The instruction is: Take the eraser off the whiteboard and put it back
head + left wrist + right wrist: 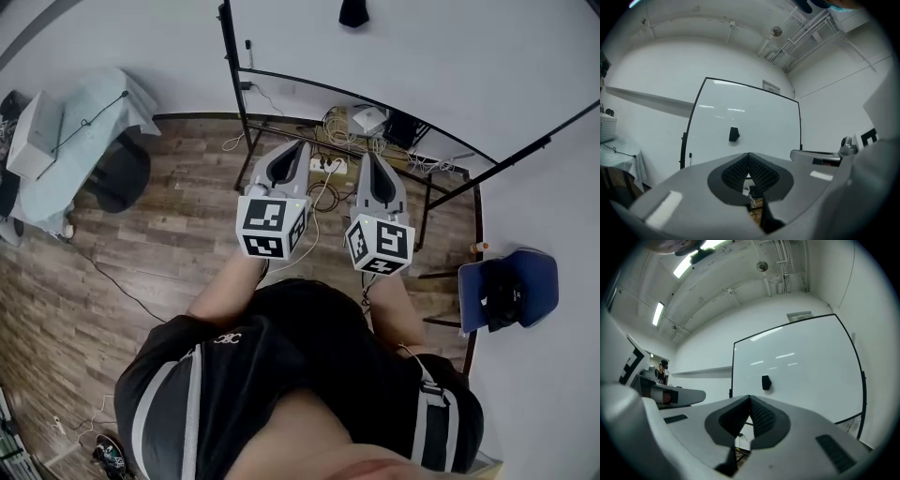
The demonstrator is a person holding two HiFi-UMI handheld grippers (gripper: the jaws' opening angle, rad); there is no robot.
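A small black eraser (353, 12) sticks to the white whiteboard (422, 56), near the middle of its face. The eraser (734, 134) shows above my left jaws in the left gripper view, and the eraser (766, 382) shows above my right jaws in the right gripper view. My left gripper (289, 153) and right gripper (376, 165) are held side by side, level, pointing at the board and well short of it. Both are shut with their tips touching and nothing between them (748, 156) (750, 398).
The whiteboard stands on a black frame (234, 84) with cables and a power strip (328, 165) on the wooden floor beneath it. A blue chair (506, 289) with a black thing on it stands at the right. A cloth-covered table (89, 127) is at the left.
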